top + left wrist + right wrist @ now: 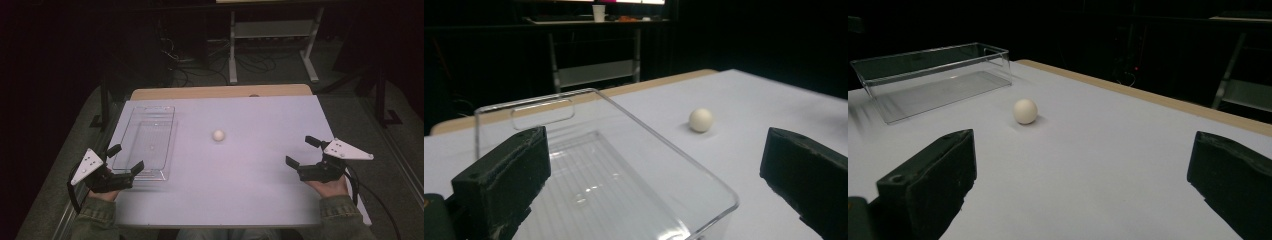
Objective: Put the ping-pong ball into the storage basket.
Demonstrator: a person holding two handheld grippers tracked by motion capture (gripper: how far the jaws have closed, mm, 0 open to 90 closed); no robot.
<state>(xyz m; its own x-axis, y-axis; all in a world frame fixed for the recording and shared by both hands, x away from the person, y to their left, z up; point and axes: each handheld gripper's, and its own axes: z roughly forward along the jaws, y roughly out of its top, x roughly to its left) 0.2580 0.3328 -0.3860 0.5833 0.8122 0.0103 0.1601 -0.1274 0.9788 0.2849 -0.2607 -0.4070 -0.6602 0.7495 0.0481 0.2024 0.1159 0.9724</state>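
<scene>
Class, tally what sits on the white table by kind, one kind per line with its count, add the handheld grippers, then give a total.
White ball: 1
Clear plastic bin: 1
Handheld grippers: 2, the left gripper and the right gripper, both with jaws open and holding nothing
Total: 4

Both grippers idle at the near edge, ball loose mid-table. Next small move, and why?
Probably ease the right gripper forward toward the white ball. Its jaws stand wide open with nothing between them, and in the right gripper view the ball lies ahead on bare table, apart from the clear bin. The left gripper, also open, sits at the bin's near end, so the bin partly blocks its path.
</scene>
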